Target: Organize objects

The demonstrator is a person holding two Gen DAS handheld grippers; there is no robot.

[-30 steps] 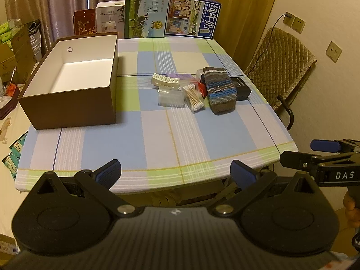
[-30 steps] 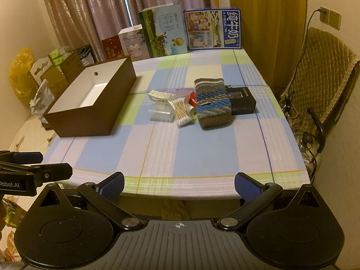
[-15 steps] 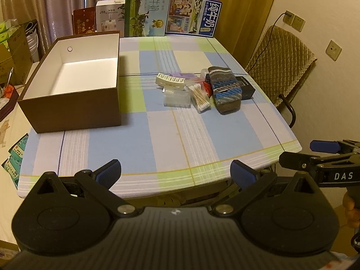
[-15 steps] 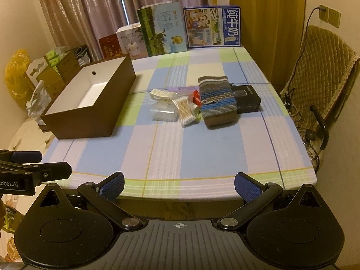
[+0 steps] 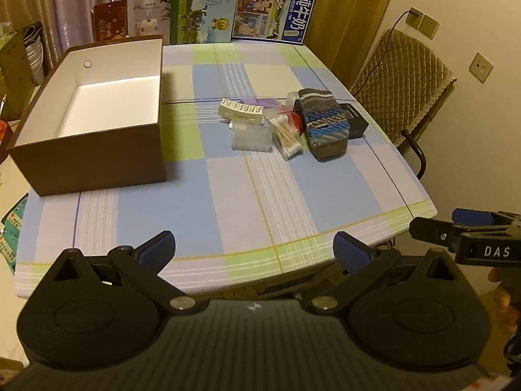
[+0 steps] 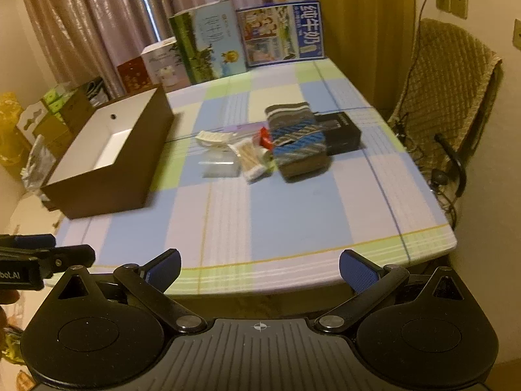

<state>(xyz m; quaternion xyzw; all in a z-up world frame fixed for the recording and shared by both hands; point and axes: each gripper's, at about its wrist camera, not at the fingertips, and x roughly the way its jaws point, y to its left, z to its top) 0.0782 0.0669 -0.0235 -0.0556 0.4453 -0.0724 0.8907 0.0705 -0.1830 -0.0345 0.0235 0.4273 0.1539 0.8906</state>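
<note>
An open brown box (image 5: 97,150) with a white inside stands at the table's left; it also shows in the right wrist view (image 6: 107,182). A cluster lies mid-table: a striped knitted sock (image 5: 325,127) (image 6: 298,143), a black box (image 5: 356,120) (image 6: 340,130), a pack of cotton swabs (image 5: 286,133) (image 6: 249,159), a clear plastic case (image 5: 250,137) (image 6: 219,164), a white clip (image 5: 241,110) and a purple item (image 5: 260,102). My left gripper (image 5: 254,249) and right gripper (image 6: 259,267) are both open and empty at the table's near edge.
Milk cartons and gift boxes (image 5: 241,9) stand along the table's far edge. A padded chair (image 5: 400,88) stands at the right. Bags and boxes (image 6: 42,120) are stacked left of the table. The checked tablecloth (image 5: 228,202) covers the tabletop.
Both grippers have moved forward toward the table; the right view has turned a little, with blur. Both stay open and empty.
</note>
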